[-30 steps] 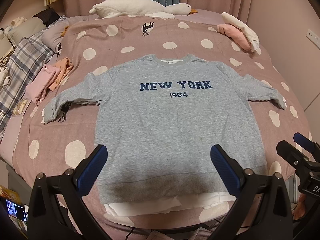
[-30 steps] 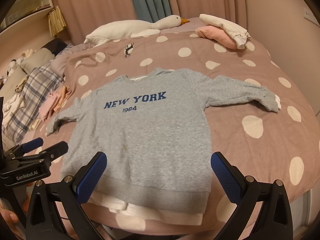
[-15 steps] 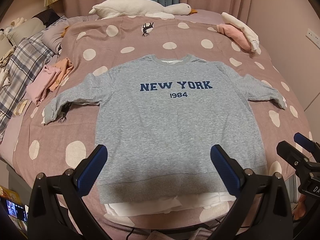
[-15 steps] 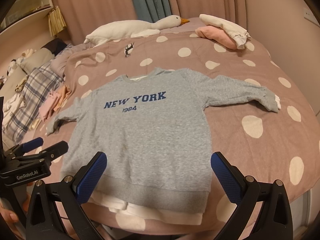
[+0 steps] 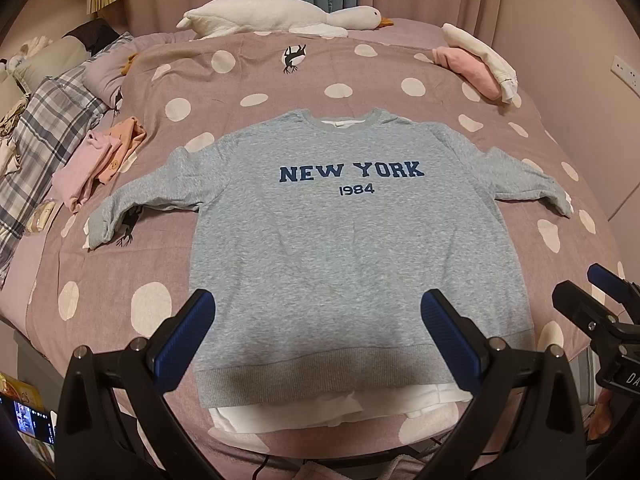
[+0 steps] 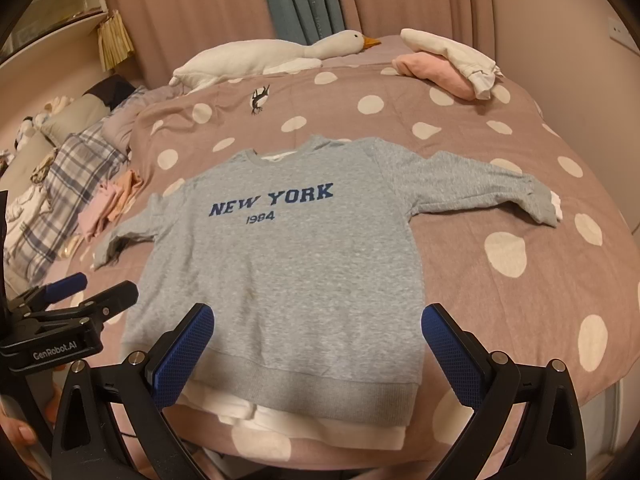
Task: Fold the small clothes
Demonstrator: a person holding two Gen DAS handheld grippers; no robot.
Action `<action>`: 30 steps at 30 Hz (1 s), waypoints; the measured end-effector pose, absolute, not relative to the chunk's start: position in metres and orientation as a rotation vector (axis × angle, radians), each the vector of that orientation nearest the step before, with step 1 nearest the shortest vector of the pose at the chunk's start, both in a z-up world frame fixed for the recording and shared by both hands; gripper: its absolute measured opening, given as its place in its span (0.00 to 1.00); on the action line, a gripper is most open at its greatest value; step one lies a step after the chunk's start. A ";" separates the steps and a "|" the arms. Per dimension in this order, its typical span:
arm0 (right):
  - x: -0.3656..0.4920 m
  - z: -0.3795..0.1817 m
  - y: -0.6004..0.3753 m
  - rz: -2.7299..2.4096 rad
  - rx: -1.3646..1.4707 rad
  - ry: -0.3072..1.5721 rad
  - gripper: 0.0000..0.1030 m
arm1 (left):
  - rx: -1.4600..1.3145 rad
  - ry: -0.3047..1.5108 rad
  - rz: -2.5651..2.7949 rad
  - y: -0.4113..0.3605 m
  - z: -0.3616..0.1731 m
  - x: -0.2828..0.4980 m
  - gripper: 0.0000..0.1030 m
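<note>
sweatshirt (image 5: 352,240), grey, lay face up and spread flat in the middle of the bed (image 5: 400,88), near its front edge, both sleeves stretched out to the sides and the ribbed hem toward the camera. that layout looked like the starting pose for a fold: body smoothed, sleeves clear of the torso so each could be turned in. a white garment (image 5: 320,412) sat under it, showing below the hem and at the neckline, probably a layered lining or a second shirt; which one could not be told.

the chest print read "NEW YORK" in dark blue block capitals, with "1984" smaller beneath.

the left gripper (image 5: 320,344) hovered just short of the hem with its blue-padded fingers spread wide, touching nothing. the right gripper (image 6: 320,356) hung the same way nearer the sweatshirt's right side, jaws apart and empty. both seemed staged for a first grasp, not yet begun.

in the right wrist view the left gripper's body carried a white label reading "GenRobot.AI".

further out, folded pink and orange clothes (image 5: 100,160) lay by the left sleeve, a pink and white pile (image 5: 480,64) at the far right corner, and a plush goose (image 5: 280,16) along the head of the bed. teal curtain lettering was too blurred to read.
</note>
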State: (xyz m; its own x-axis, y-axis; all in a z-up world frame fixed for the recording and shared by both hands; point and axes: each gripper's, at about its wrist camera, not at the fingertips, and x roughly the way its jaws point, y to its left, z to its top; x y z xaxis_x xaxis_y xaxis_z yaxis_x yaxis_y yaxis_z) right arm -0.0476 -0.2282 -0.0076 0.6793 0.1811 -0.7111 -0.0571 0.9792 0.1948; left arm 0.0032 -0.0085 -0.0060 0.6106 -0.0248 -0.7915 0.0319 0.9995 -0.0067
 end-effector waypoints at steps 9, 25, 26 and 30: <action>-0.046 -0.004 -0.230 0.134 0.163 0.815 1.00 | 0.009 0.913 -0.034 -0.009 -0.006 0.003 1.00; -0.046 -0.015 -0.231 0.131 0.182 0.821 1.00 | 0.009 0.919 -0.050 -0.013 -0.008 0.008 1.00; -0.046 -0.016 -0.232 0.131 0.187 0.822 1.00 | 0.005 0.923 -0.054 -0.013 -0.009 0.009 1.00; -0.040 -0.022 -0.240 0.137 0.217 0.823 1.00 | -0.038 0.956 -0.085 -0.011 -0.017 0.017 1.00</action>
State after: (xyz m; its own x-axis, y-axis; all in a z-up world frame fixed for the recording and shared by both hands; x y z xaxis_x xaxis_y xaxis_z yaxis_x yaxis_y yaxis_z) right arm -0.0397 -0.2405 -0.0217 0.6732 0.2044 -0.7106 -0.0363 0.9690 0.2443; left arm 0.0170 -0.0108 -0.0174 0.5737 -0.0891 -0.8142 0.0556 0.9960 -0.0698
